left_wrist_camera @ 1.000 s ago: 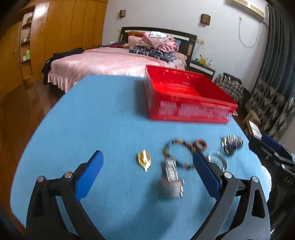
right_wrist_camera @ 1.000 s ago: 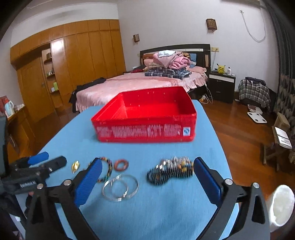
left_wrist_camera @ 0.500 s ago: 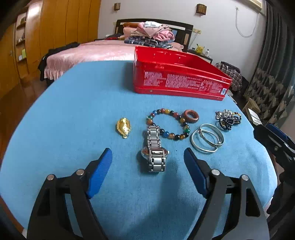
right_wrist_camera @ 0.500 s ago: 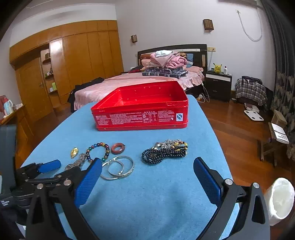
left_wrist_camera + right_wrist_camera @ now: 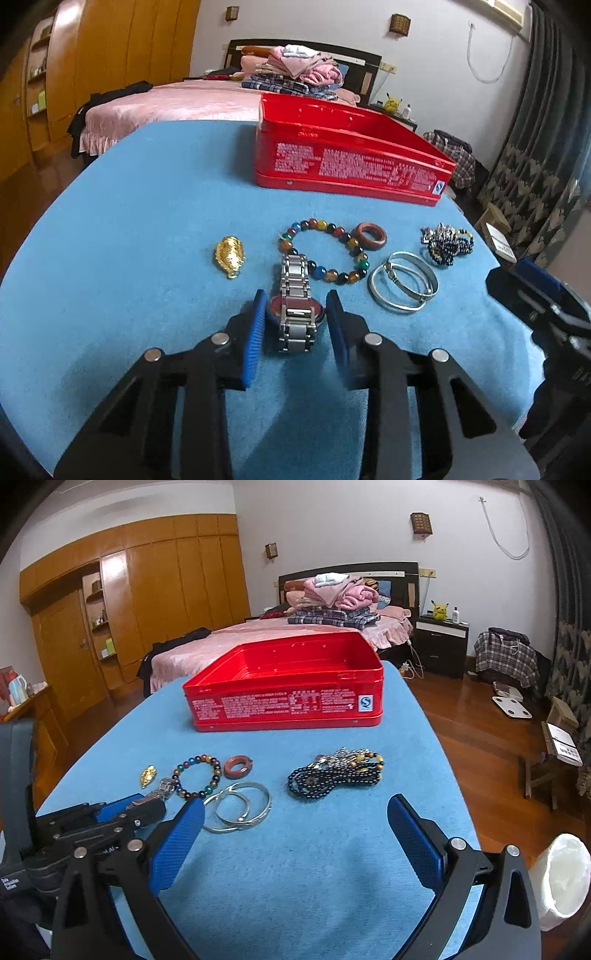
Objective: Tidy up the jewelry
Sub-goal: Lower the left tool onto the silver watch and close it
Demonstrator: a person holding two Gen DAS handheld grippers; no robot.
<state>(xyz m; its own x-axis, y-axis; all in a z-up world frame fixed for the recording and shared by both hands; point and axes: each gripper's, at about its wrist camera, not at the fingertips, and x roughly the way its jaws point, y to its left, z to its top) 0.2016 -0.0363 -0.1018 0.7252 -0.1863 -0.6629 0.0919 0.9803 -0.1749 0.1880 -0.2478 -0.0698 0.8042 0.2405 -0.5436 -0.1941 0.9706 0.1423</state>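
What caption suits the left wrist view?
Left tongs straddle the silver watch on the blue table; red tin waits behind.

The tin box (image 5: 284, 701) is red with white writing. The tablecloth (image 5: 314, 849) is blue. The bead bracelet (image 5: 328, 251) has many colours. The pendant (image 5: 229, 255) is gold.

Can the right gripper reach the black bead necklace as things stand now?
Probably yes. The right gripper has open jaws, and only bare blue tablecloth lies before the black bead necklace.
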